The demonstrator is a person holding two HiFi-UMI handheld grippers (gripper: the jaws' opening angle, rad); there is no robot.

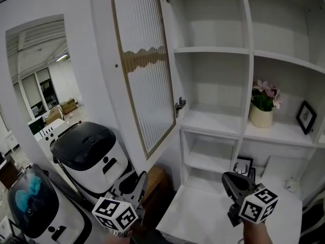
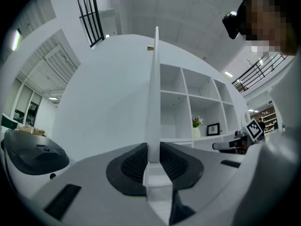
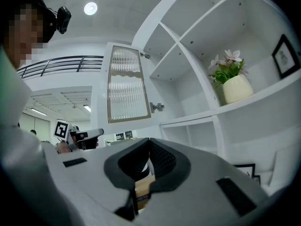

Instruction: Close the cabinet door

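My left claw [image 2: 153,158] pinches the free edge of the white-framed, ribbed-glass cabinet door [image 2: 154,102], which stands wide open from the white shelf cabinet [image 1: 213,50]. My right claw [image 3: 149,147], pressed together and empty, hovers before the shelves.

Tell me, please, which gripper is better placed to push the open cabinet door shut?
Left. The left gripper has the edge of the cabinet door between its fingers; the right gripper is shut, empty and apart from it.
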